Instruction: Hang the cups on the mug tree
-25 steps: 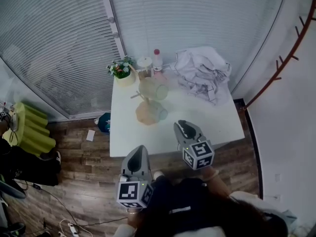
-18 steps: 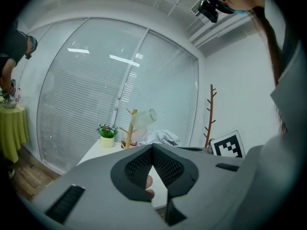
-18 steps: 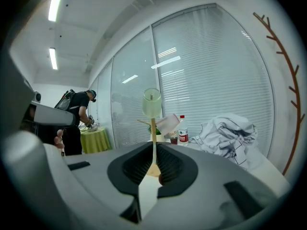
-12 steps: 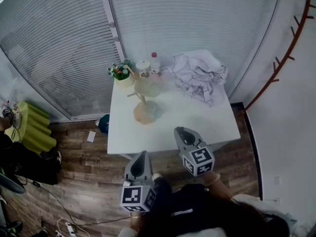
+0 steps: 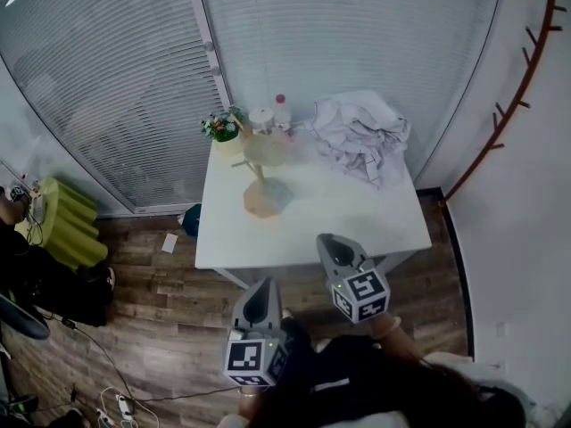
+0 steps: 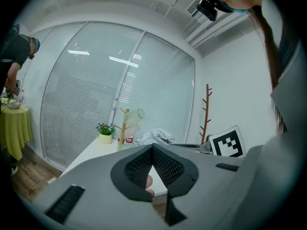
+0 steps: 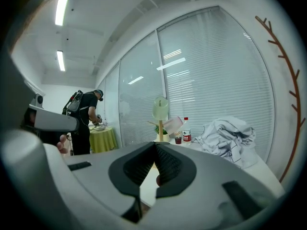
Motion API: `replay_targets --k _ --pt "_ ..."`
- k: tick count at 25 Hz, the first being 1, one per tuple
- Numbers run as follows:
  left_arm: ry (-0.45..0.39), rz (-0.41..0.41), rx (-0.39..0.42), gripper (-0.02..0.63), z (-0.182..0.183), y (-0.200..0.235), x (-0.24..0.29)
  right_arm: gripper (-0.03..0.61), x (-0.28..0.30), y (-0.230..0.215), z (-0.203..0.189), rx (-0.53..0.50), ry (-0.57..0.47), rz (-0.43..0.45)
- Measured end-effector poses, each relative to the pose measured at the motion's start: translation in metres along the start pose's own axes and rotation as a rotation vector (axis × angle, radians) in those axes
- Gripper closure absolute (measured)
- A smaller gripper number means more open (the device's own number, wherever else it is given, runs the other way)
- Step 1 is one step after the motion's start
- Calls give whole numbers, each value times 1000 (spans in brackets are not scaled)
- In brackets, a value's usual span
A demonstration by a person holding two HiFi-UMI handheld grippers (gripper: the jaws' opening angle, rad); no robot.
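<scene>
Flanking the mug tree [image 5: 264, 196] sit flowerpot [image 5: 223, 133], bottle [image 5: 283, 111] and crumpled cloth [image 5: 361, 136], left claw [image 5: 264, 285] and right claw [image 5: 328, 242] pressed together.

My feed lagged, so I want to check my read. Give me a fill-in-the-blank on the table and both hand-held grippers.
The left hand-held gripper and right hand-held gripper both have jaws ____, with nothing between them. ____ cups hang on the mug tree. In the head view, the crumpled cloth lies to the mug tree's ____. The bottle has a ____ cap.
Missing: shut; two; right; red.
</scene>
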State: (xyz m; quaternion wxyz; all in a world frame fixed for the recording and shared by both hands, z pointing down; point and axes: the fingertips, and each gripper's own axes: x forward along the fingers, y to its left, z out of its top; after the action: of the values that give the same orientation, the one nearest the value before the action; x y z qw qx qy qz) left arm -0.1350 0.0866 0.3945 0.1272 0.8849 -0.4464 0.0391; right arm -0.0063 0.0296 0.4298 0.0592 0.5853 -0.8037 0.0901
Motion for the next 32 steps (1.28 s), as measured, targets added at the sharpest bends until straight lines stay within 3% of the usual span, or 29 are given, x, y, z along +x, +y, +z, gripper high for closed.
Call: replay_targets --k 15,32 --pt "-7 18 17 612 -11 -20 -34 583 -48 22 -1 -55 -31 4" --pt "28 10 3 612 -33 -54 -55 583 -94 18 -5 -28 -70 -21"
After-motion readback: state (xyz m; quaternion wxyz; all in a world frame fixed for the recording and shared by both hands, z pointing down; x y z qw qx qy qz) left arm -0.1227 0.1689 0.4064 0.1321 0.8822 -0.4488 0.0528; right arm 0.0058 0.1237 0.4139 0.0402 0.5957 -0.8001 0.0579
